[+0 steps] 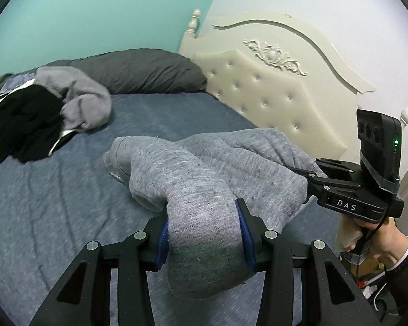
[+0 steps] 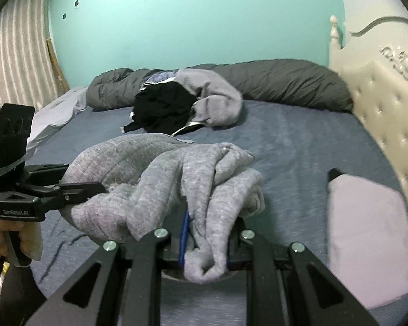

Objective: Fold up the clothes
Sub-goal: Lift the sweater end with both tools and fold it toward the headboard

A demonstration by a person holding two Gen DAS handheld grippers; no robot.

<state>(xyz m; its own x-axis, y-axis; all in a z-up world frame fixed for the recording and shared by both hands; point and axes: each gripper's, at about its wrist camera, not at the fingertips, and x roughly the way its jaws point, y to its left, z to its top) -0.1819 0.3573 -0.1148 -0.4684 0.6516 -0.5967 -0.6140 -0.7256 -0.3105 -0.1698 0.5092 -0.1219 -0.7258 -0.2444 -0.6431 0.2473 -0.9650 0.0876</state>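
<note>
Left tool (image 1: pixel 204 233) up close, its blue pads (image 1: pixel 162 241) part-way apart and pinched on a thick roll of the grey sweater (image 1: pixel 193 179); the fabric bulges between the jaws and drops below them. Right tool (image 2: pixel 206 244) is nearly closed, clamped on a thinner bunch of the same grey sweater, with cloth spilling out past its tips. The sweater hangs between the two tools, held up off the blue bed (image 1: pixel 68 203) near its front edge, one sleeve end drooping toward the sheet.

From the left camera the right tool shows at the right side with its fingers buried in the sweater, and the person's hand (image 1: pixel 378 233) wraps its grip, a dark sleeve at the wrist. From the right camera the left tool appears at the left edge, also biting into the cloth.

Toward the bed's right edge lies a folded pale lilac garment (image 2: pixel 367 239), flat on the sheet. Further back, near the far edge, there's a heap of clothes (image 2: pixel 187 103): black on top, a light grey piece curled around it. Behind the heap a dark grey duvet (image 2: pixel 285 81) runs along the teal wall (image 2: pixel 190 21). At the head of the bed stands the cream tufted headboard (image 1: pixel 272 92).
</note>
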